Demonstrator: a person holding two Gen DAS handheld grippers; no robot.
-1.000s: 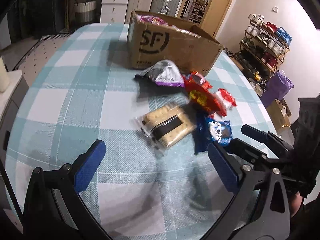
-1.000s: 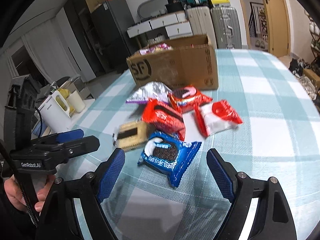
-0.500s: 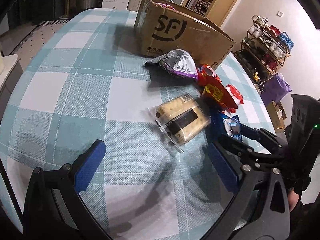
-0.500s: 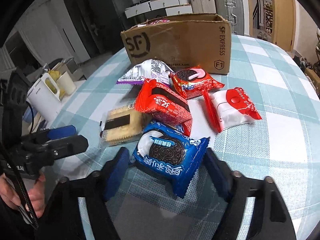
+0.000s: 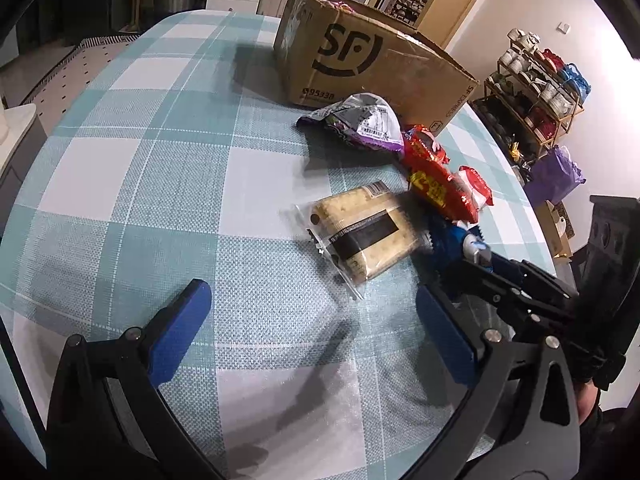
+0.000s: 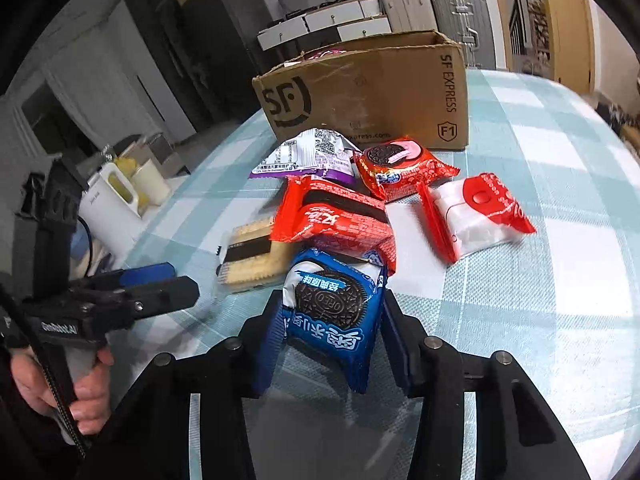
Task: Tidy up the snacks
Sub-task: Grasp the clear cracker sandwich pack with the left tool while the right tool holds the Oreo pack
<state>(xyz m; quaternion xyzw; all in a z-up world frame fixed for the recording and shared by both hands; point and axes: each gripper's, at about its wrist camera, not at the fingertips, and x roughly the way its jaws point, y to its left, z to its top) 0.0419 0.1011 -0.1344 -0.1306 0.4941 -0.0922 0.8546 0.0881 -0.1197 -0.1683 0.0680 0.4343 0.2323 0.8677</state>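
- We've got the right gripper (image 6: pixel 326 344) w/ its blue pads pinched on the blue Oreo pack (image 6: pixel 334 312); jaws have just been closing, pack betw. them, wrapper buckled inward at both sides.
- Blue pack's far end sits against the red wafer pack (image 6: pixel 336 224), which partly overlaps it; near end hangs betw. the fingers, low over the table (image 6: pixel 540 320).
- Left gripper (image 5: pixel 316 332) stands wide, nothing betw. its blue pads, low over the checked teal-white cloth, near side of the snack pile.
- Just ahead of it, slightly to the right in the left wrist view: clear-wrapped biscuit sandwich (image 5: pixel 360 232), flat on the cloth, tilted diagonally; not touching either pad.
- From the right wrist view the left gripper shows at the left edge, a hand (image 6: pixel 76 384) on its handle.
- Other snacks, all on the cloth: purple-silver pouch (image 6: pixel 308 156) closest to the box; red Oreo pack (image 6: pixel 400 168) beside it, touching the red wafer pack's far edge; red-white pack (image 6: pixel 476 212) off to the right, apart from the blue one.
- Cardboard box (image 6: pixel 372 92) w/ SF logo sits behind the pile, top open, pink-ish wrappers showing inside; can't tell what exactly they are.
- Bkgd: white kettle (image 6: pixel 108 204) on a side surface left of the table, suitcases (image 6: pixel 460 8) behind the box, shoe rack (image 5: pixel 540 92) by the wall.
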